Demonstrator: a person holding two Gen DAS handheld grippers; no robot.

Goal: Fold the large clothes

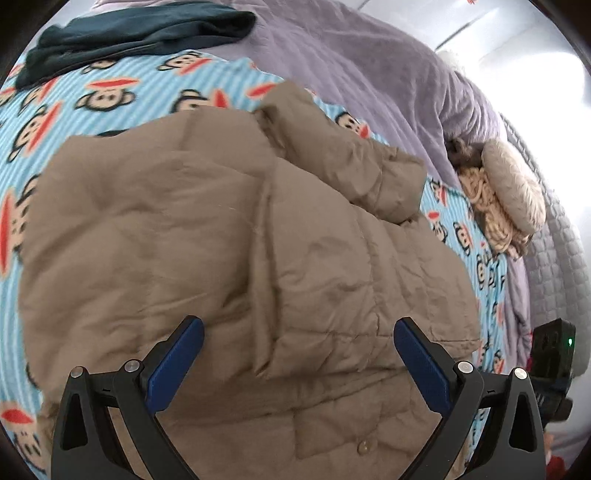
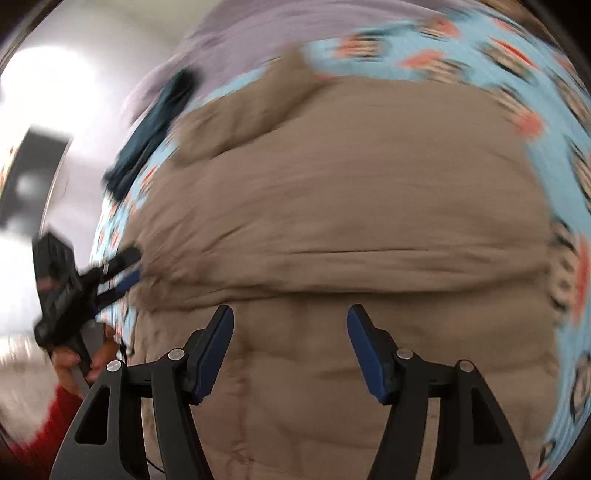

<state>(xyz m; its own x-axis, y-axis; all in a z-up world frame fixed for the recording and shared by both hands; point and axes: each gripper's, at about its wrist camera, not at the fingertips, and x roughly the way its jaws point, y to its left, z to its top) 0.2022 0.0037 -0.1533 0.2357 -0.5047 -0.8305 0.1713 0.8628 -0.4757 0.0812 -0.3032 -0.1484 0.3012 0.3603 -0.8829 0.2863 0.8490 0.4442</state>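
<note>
A large tan quilted jacket lies spread on a blue striped monkey-print blanket, one sleeve folded across its upper right. My left gripper hovers open and empty over the jacket's lower part, near a button. In the right wrist view, which is motion-blurred, the jacket fills the middle. My right gripper is open and empty above it. The left gripper shows there at the jacket's left edge, held by a hand.
A dark teal garment lies at the blanket's far left corner, also in the right wrist view. A purple quilt covers the bed behind. A beige knitted item lies at the right. The other gripper's body shows at the right edge.
</note>
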